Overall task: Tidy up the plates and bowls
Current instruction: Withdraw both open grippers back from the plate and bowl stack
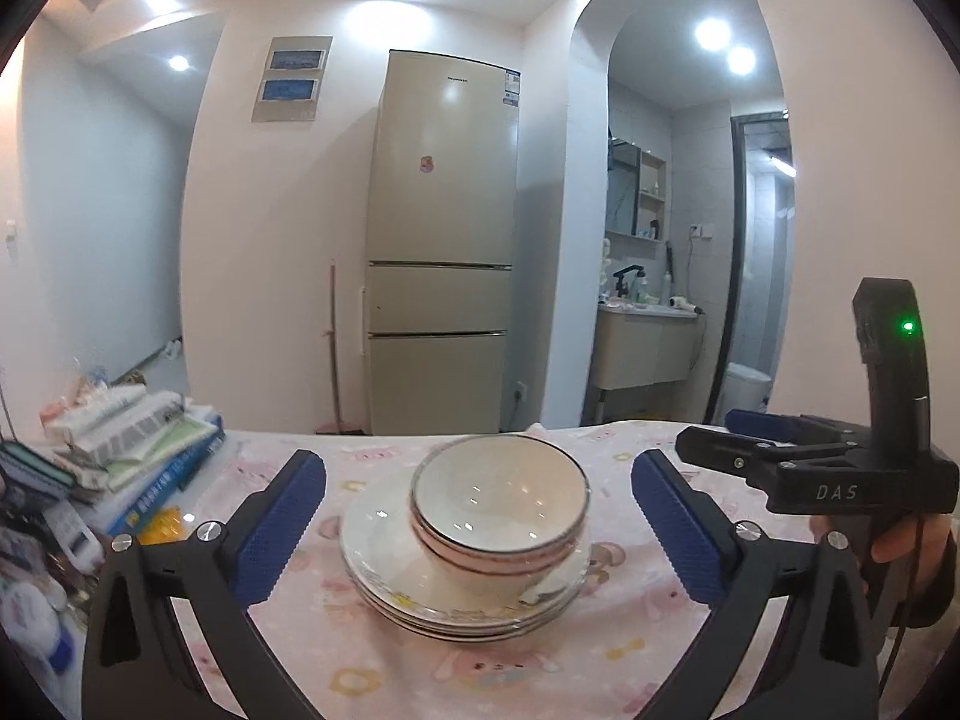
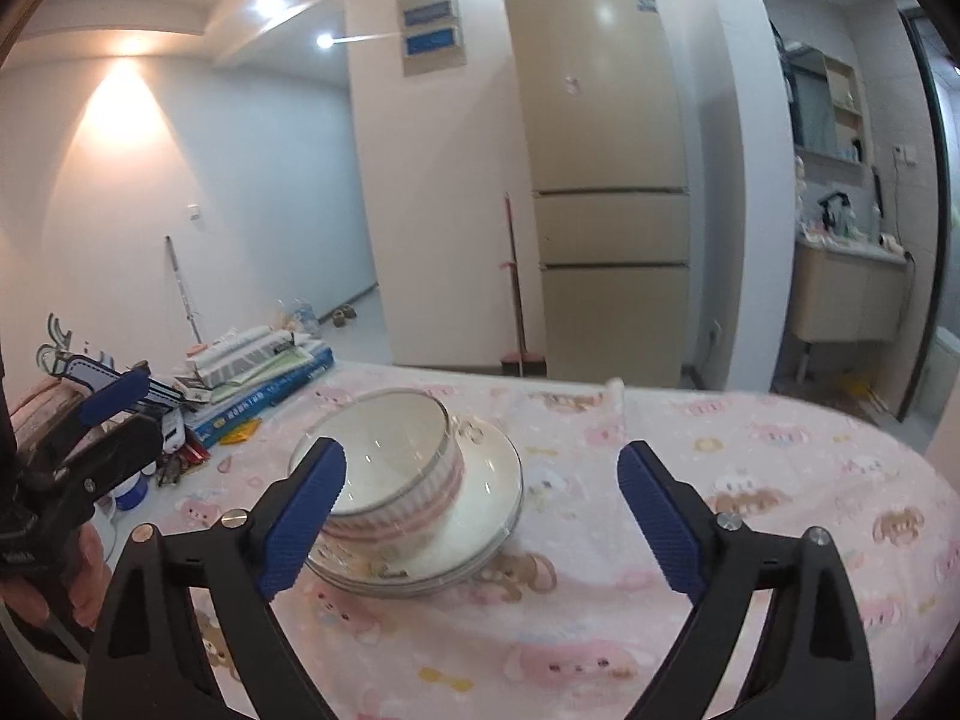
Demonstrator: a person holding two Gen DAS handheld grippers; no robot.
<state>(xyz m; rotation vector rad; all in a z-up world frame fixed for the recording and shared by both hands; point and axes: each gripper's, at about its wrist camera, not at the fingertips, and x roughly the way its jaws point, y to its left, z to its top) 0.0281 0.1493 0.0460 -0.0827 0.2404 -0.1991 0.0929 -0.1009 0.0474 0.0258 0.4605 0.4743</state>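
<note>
Bowls (image 1: 499, 501) are nested on stacked plates (image 1: 420, 594) at table (image 1: 600, 660) centre. Left gripper (image 1: 478, 519) and right gripper (image 2: 480, 519) are spread wide, nothing held; stack sits at 11 o'clock from right. Stacking judged finished; only withdrawal is needed.

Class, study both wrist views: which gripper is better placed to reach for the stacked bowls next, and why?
Left, probably. The left gripper frames the bowls squarely between open jaws; in the right gripper view they sit off to one side.
</note>
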